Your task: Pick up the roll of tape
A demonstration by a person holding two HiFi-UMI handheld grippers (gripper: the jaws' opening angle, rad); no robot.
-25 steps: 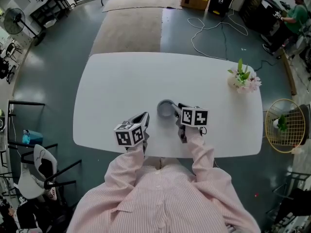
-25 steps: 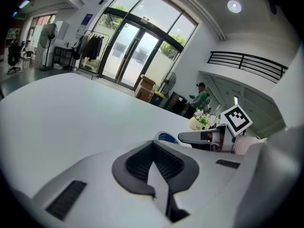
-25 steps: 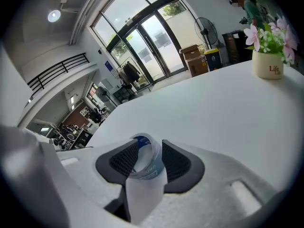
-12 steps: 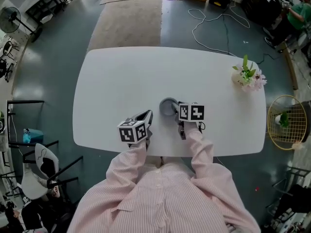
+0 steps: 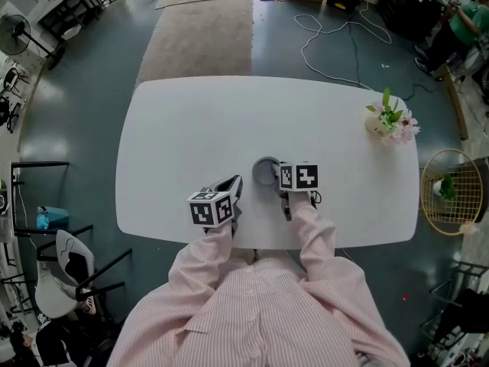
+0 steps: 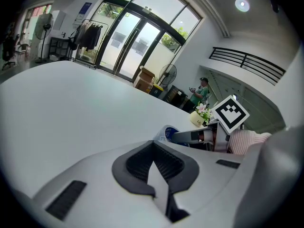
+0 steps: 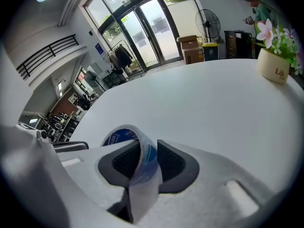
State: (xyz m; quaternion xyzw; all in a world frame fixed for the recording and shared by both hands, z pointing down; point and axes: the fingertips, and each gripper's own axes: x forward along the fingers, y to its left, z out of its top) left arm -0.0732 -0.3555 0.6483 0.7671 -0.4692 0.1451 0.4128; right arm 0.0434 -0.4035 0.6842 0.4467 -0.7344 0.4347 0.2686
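Fingers [image 7: 175, 164] of my right gripper [image 7: 148, 145], just now closing, pinch the wall of the roll of tape [image 7: 122, 136] on the white table [image 5: 199, 128]; my left gripper [image 6: 153, 150] is pressed together, empty.

White table [image 5: 199, 136], flowerpot [image 5: 386, 125] near its edge, perhaps wire basket [image 5: 447, 193] beyond

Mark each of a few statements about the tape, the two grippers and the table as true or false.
1. The flower pot stands on the white table. True.
2. The right gripper is empty. False: its fingers, which have just been closing, clamp the wall of the roll of tape.
3. The left gripper holds the tape. False: its fingers are together with nothing between them.
4. The roll carries blue print. True.
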